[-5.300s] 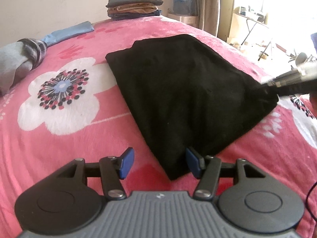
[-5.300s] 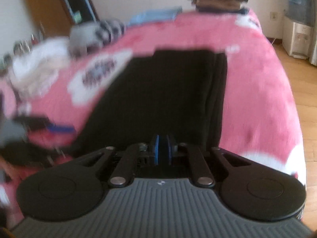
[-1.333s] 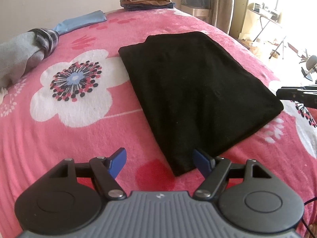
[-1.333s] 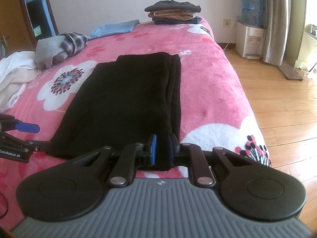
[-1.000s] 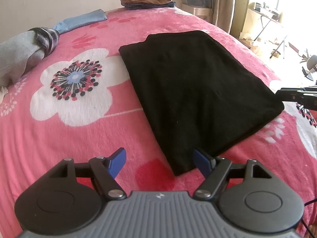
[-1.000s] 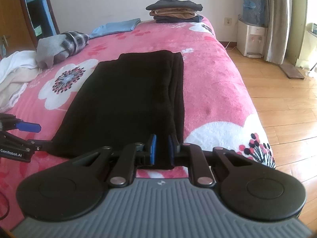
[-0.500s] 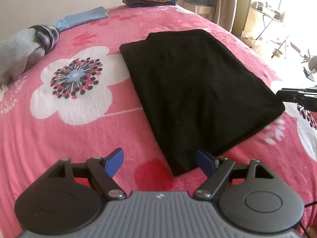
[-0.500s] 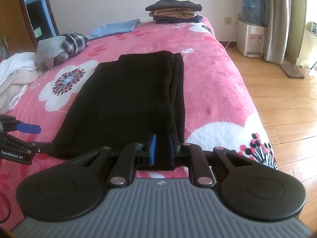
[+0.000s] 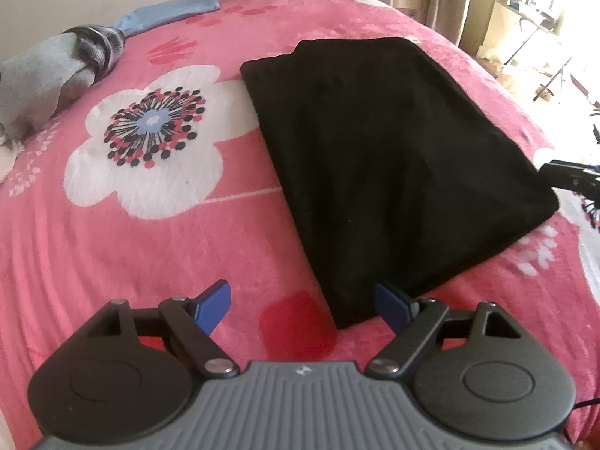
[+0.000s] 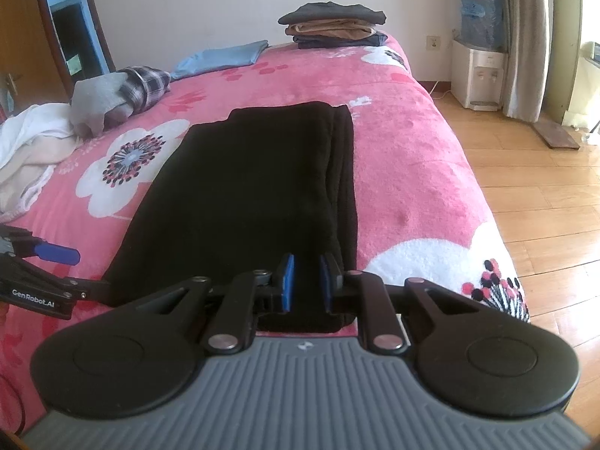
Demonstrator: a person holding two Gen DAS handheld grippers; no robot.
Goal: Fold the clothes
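While the folded black garment (image 10: 255,191) lies flat along the pink flowered blanket (image 10: 408,157), the left gripper (image 9: 302,302) hovers at its near corner, jaws wide apart. The right gripper (image 10: 304,281) has its jaws slightly parted at the other near corner. A stack of folded clothes (image 10: 333,26), a light-blue cloth (image 10: 221,58) and a grey-and-plaid bundle (image 10: 116,97) sit beyond.

The black garment (image 9: 390,172) is viewed low and close from two near corners, toward twelve o'clock; both views share it.
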